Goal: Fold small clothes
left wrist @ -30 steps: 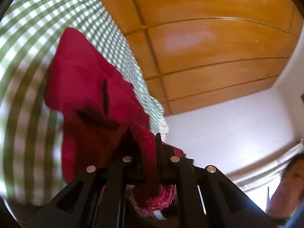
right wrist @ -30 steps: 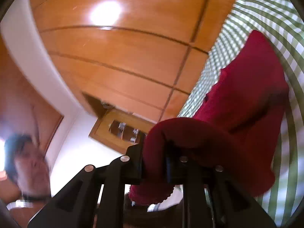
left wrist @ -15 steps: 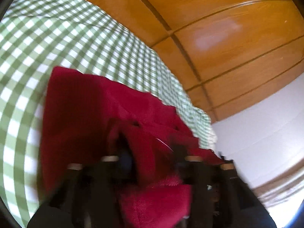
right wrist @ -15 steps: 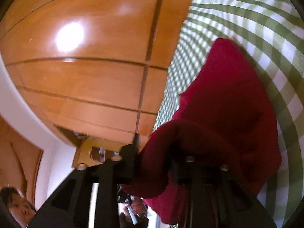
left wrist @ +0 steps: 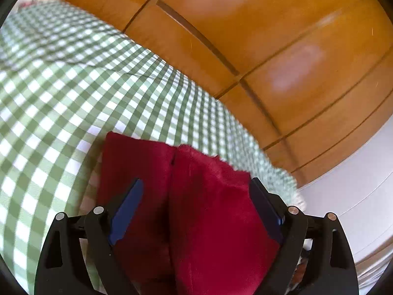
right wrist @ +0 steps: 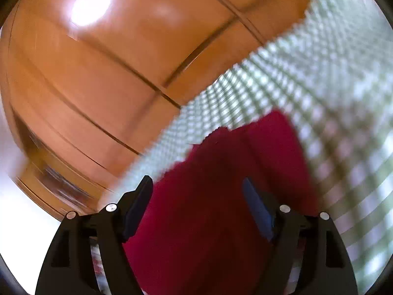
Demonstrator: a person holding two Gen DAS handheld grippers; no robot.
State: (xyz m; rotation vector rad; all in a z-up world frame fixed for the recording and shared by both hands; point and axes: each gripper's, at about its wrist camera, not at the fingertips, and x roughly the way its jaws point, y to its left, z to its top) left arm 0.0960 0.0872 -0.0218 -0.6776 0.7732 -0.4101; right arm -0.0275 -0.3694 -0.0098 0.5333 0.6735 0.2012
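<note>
A dark red cloth garment [left wrist: 196,196] lies folded on the green and white checked cover [left wrist: 61,93], with a seam running down its middle. My left gripper [left wrist: 195,184] hovers over its near end, jaws opening wide, the blue pads [left wrist: 126,211] clear of the fabric. In the blurred right wrist view the same red garment [right wrist: 221,184] lies on the checked cover [right wrist: 331,73]. My right gripper [right wrist: 197,184] stands over it with jaws opening and the pads [right wrist: 258,211] not pressing on the cloth.
Orange-brown wooden panelling [left wrist: 270,49] rises behind the checked surface, and a white wall [left wrist: 356,184] shows at the right. The same wooden panels [right wrist: 98,73] fill the left of the right wrist view, with a bright reflection on them.
Both grippers held bunched red cloth between shut jaws; now both jaws stand wide and the cloth lies flat and folded on the checked cover. Both views have swung down toward it.
</note>
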